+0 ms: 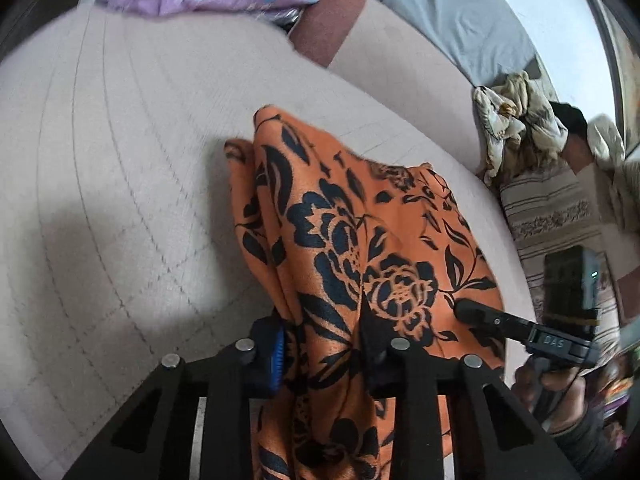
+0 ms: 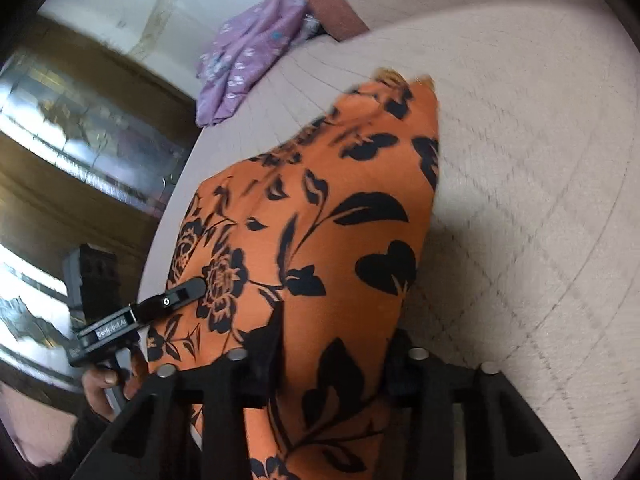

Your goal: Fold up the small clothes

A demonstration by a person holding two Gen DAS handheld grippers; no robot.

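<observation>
An orange cloth with black flowers hangs over the beige quilted bed, held up at its near edge by both grippers. My left gripper is shut on the cloth's edge, fabric bunched between its fingers. My right gripper is shut on the same cloth at another point on that edge. The right gripper shows in the left wrist view, pinching the cloth. The left gripper shows in the right wrist view, also on the cloth. The cloth's far end trails on the bed.
A purple patterned garment lies at the bed's far edge, beside a reddish pillow. A crumpled cream cloth lies at the right over a striped rug. A dark wooden cabinet stands beside the bed.
</observation>
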